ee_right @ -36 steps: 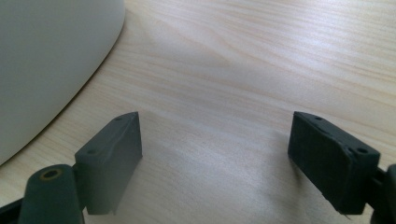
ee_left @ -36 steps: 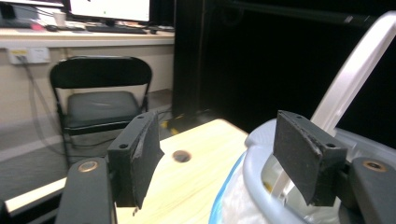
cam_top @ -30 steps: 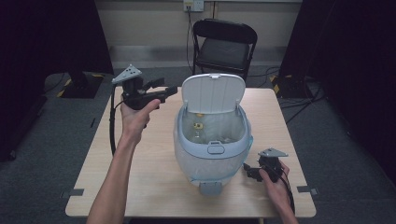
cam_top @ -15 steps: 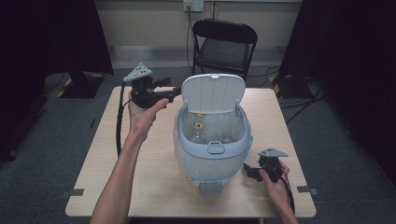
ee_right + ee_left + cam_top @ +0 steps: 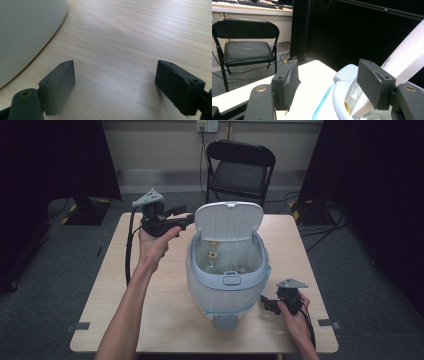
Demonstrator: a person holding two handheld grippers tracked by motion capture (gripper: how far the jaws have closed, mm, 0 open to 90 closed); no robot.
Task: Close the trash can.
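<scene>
A white and pale-blue pedal bin (image 5: pixel 197 270) stands mid-table with its lid (image 5: pixel 229 220) raised and a clear liner inside; small yellow bits (image 5: pixel 213 255) lie in it. My left gripper (image 5: pixel 187 217) is held in the air just left of the lid, pointing at it. In the left gripper view the gripper (image 5: pixel 329 75) is open over the bin rim (image 5: pixel 342 82) beside the lid (image 5: pixel 409 57); its jaws have just been closing, with nothing between them. My right gripper (image 5: pixel 265 304) rests on the table at the bin's front right, and it (image 5: pixel 115 82) is open and empty beside the bin wall (image 5: pixel 25 32).
The bin's foot pedal (image 5: pixel 226 321) sticks out toward the table's near edge. The wooden table (image 5: pixel 150 320) has bare room left of the bin. A black folding chair (image 5: pixel 240 165) stands behind the far edge, and dark curtains hang on both sides.
My left gripper has shifted a little to the right, closer to the raised lid. The right gripper has stayed where it was on the table.
</scene>
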